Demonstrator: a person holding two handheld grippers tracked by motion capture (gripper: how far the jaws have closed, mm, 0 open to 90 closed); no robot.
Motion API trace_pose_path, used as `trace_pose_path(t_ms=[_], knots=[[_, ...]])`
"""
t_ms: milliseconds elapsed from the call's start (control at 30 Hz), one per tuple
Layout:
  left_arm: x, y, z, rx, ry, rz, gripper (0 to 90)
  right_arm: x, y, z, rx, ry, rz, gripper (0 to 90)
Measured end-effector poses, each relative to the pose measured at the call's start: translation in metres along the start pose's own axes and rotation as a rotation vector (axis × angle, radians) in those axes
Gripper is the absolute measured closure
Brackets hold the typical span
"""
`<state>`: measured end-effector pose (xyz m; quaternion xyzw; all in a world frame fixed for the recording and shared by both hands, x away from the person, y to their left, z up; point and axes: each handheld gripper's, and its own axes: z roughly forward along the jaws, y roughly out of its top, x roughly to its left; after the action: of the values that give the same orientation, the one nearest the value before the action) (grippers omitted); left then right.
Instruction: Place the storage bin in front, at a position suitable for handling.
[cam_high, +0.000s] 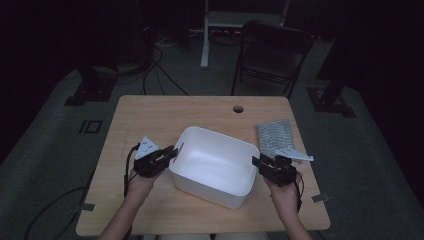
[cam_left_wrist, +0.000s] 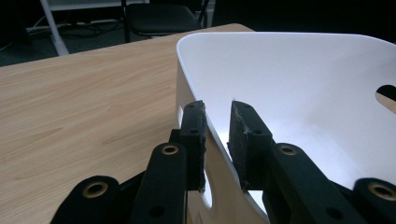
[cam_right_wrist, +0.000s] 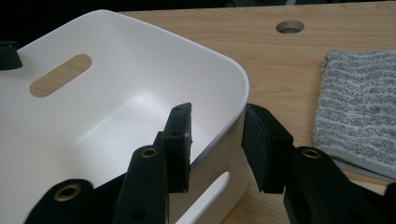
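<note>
Both tongs stand at the two short ends of the white tub (cam_high: 212, 167), which sits in the middle of the wooden table (cam_high: 150, 117). At its left end, the left gripper (cam_left_wrist: 217, 140) has its jaws spread a little, one on each side of the rim. At the opposite end, the right gripper (cam_right_wrist: 215, 142) is spread wider astride the rim, not pressing it. Just beside that end lies a grey cloth (cam_right_wrist: 359, 107).
</note>
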<state>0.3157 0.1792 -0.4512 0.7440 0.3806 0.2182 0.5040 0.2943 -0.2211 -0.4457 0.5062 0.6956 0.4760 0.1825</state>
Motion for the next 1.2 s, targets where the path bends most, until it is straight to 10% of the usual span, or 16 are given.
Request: trace_pose_path(t_ms=[1200], knots=[[-0.026, -0.019, -0.042, 0.011, 0.115, -0.082, 72.8, 0.009, 0.031, 0.042, 0.080, 0.001, -0.036, 74.8]])
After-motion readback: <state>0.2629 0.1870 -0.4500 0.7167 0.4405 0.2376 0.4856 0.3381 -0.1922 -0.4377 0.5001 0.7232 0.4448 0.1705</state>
